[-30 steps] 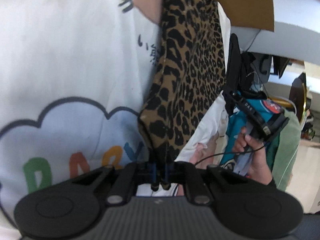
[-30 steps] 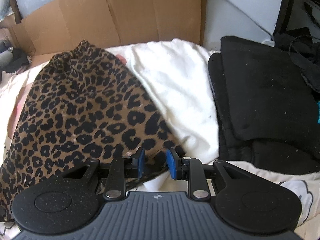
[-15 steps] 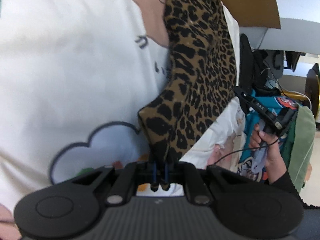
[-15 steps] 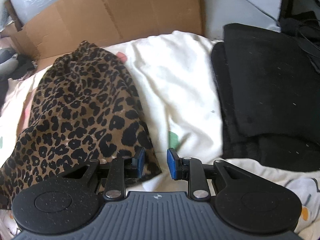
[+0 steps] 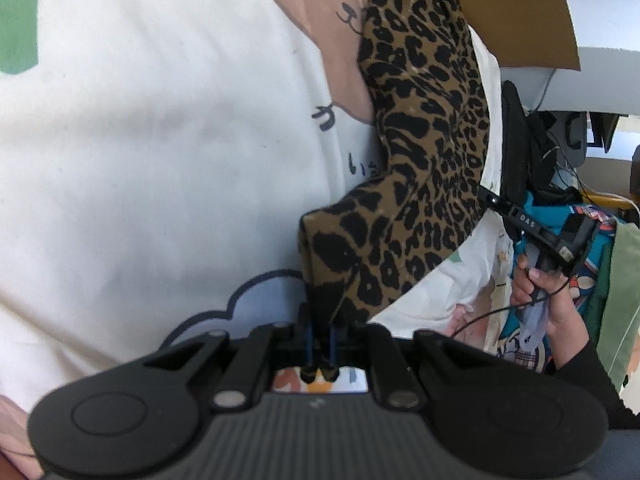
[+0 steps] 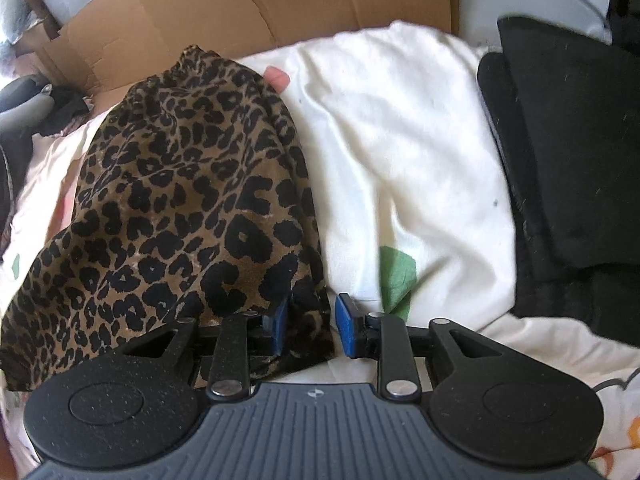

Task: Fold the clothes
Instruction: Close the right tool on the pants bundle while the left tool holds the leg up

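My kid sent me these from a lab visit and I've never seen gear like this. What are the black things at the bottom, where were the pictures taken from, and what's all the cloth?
Each black shape is a handheld two-finger gripper with its own camera looking along the fingers; a person holds one per hand.

Left-hand view: the left gripper is shut on a corner of the leopard-print garment. At the right, a hand holds the other tool.

Right-hand view: the right gripper is open around the garment's other edge. The garment lies on a white printed sheet, with folded black clothes to the right and cardboard behind.
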Available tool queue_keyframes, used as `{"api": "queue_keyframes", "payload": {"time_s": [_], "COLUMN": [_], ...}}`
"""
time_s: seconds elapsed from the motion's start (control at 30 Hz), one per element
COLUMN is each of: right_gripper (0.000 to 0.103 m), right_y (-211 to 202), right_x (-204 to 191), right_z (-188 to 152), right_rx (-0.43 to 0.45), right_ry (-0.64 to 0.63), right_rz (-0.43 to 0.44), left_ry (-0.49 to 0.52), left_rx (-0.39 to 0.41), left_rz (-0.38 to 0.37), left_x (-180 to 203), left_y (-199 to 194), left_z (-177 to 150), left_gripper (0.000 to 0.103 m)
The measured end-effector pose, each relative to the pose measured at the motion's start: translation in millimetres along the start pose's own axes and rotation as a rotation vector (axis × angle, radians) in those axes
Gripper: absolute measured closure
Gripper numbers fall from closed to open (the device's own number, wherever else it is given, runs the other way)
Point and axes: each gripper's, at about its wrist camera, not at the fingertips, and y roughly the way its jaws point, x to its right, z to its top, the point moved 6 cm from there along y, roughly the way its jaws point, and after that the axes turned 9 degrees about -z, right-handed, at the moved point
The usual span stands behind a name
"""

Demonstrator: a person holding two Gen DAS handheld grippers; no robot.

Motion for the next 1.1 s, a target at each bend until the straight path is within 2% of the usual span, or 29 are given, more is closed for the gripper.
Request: {"api": "queue_keyframes", "payload": {"time_s": [0.17, 0.2, 0.3, 0.37, 0.53, 0.7, 0.87, 1.1], "right_gripper": [0.042, 0.042, 0.043, 0.045, 0.045, 0.054, 0.056, 0.056], "right_y": [5.5, 5.8, 4.7, 2.7, -6.0, -4.4, 10.8, 19.0], "right_x": [-9.3, -12.1, -16.6, -14.7, 3.3, 27.8, 37.1, 24.7], "right_z": [2.6, 2.5, 2.2, 1.9, -4.6, -10.0, -4.9, 6.1], "right_rx": [-0.045, -0.050, -0.056, -0.070, -0.113, -0.157, -0.202, -0.209], "right_ry": [-0.058, -0.080, -0.112, -0.089, 0.054, 0.257, 0.340, 0.272], "right_rz": [0.061, 0.060, 0.040, 0.044, 0.104, 0.186, 0.257, 0.302], "left_ry": [0.000, 0.001, -0.008, -0.008, -0.006, -0.008, -0.014, -0.017], "left_rx": [0.000, 0.000, 0.008, 0.008, 0.007, 0.009, 0.008, 0.008], "left_rz": [0.003, 0.005, 0.005, 0.002, -0.005, -0.009, -0.009, -0.003], "left_x": [1.2, 1.5, 5.2, 4.6, 1.2, -0.9, -3.1, -2.8], "left_y": [-0.5, 0.1, 5.3, 5.4, 1.0, -1.6, -3.5, -5.7], "left_z": [-1.2, -1.1, -2.3, -2.3, -3.2, -4.2, -5.4, -6.4], "left_gripper": [0.095, 0.095, 0.095, 0.095, 0.095, 0.095, 0.095, 0.095]}}
